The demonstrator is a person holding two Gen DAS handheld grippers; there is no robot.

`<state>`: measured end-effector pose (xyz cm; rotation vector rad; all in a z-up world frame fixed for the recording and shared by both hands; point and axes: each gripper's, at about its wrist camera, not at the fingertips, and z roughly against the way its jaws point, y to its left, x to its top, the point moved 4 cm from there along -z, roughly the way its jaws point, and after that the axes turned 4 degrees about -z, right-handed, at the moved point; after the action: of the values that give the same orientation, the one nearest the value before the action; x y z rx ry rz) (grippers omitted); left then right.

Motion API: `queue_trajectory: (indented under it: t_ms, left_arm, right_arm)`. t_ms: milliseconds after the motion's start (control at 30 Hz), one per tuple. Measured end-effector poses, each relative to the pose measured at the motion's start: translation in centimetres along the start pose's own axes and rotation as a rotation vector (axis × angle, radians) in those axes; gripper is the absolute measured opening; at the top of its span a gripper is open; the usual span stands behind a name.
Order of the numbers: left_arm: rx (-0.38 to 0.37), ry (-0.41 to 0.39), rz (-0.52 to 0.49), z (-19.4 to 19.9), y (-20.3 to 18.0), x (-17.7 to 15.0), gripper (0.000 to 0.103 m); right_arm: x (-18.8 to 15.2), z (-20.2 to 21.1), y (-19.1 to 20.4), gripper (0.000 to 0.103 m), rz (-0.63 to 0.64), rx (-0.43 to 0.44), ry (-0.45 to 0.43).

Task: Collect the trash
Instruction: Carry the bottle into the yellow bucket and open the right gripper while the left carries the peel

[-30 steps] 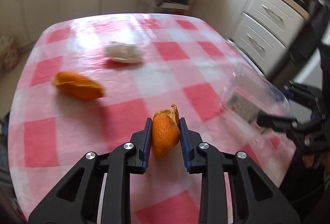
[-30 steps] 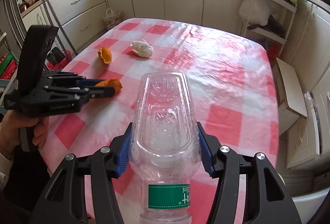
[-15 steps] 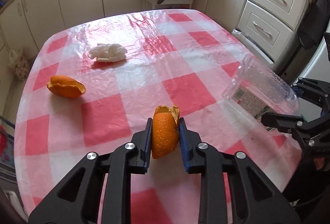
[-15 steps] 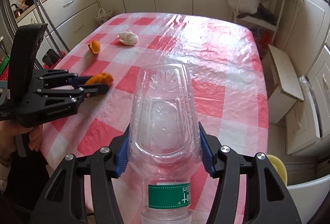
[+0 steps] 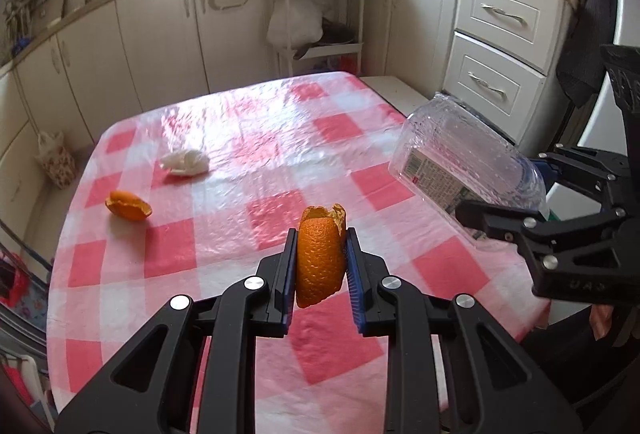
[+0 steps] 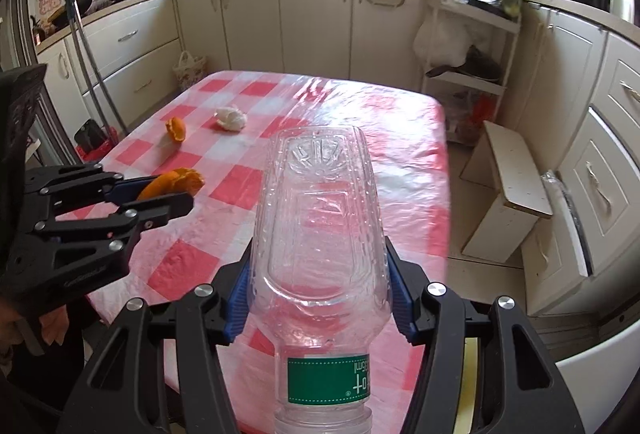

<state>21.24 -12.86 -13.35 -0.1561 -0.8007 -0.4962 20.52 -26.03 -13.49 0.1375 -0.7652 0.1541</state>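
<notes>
My left gripper is shut on a piece of orange peel and holds it above the near part of the red-and-white checked table. It also shows in the right wrist view, with the peel in it. My right gripper is shut on a clear empty plastic bottle, base pointing away, above the table's near right edge. The bottle also shows in the left wrist view. A second orange peel and a crumpled white tissue lie on the table's far left.
Cream kitchen cabinets run behind the table. A white shelf rack with bags stands at the back, drawers to the right. A white step stool stands on the floor right of the table. A small patterned bag sits by the left cabinets.
Both grippers have drawn back and up from the table, still holding the peel and the bottle. More of the room shows. The peel and tissue on the table have not moved.
</notes>
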Motion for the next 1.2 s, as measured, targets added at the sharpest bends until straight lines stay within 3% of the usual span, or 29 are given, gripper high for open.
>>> queue_trajectory:
  t_ms: [367, 700, 1200]
  left_arm:
    - [-0.014, -0.026, -0.064, 1.6, -3.6, 1.1, 0.022]
    - [-0.048, -0.038, -0.099, 1.9, -6.5, 1.9, 0.022]
    - [-0.092, -0.044, -0.124, 1.0, -8.8, 2.8, 0.022]
  right_arm:
    - [-0.4, 2.2, -3.3, 0.056, -0.071, -0.066, -0.05]
    - [-2.4, 3.3, -7.4, 0.056, -0.127, -0.16, -0.04]
    - [-6.0, 0.7, -13.2, 0.056, -0.22, -0.343, 0.112]
